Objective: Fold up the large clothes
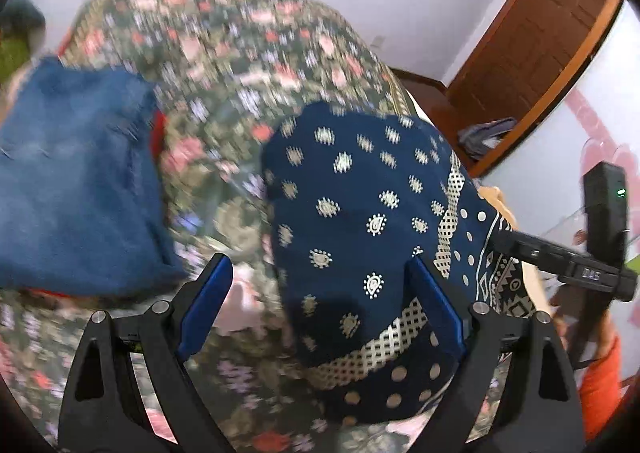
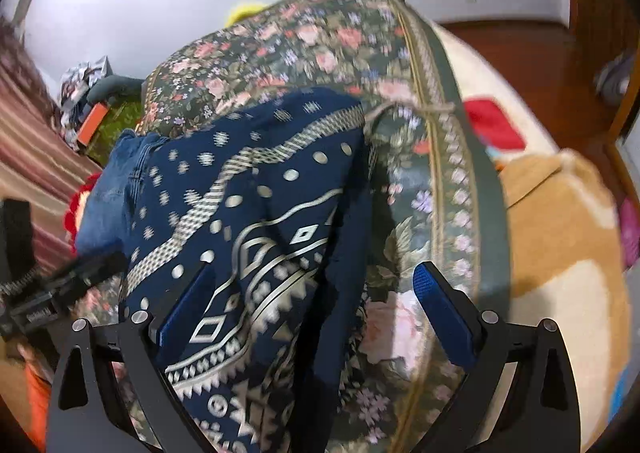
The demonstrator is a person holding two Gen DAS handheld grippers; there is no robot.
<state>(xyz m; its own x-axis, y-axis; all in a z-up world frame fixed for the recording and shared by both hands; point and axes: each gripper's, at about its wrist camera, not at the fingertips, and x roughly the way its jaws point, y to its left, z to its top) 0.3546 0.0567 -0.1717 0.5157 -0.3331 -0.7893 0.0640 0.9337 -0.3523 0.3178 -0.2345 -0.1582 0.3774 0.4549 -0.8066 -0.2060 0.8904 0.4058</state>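
Navy patterned garment (image 1: 360, 221): laid folded on the floral bedspread (image 1: 224, 53), beside folded blue jeans (image 1: 72, 181). Left claw (image 1: 320, 305): jaws spread wide above the garment, nothing gripped. Right claw (image 2: 316, 309): jaws likewise spread wide over the garment's edge (image 2: 344, 213), nothing gripped.

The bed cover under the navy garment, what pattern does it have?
Pink and red flowers on dark green bed cover, clearest in the right wrist view.
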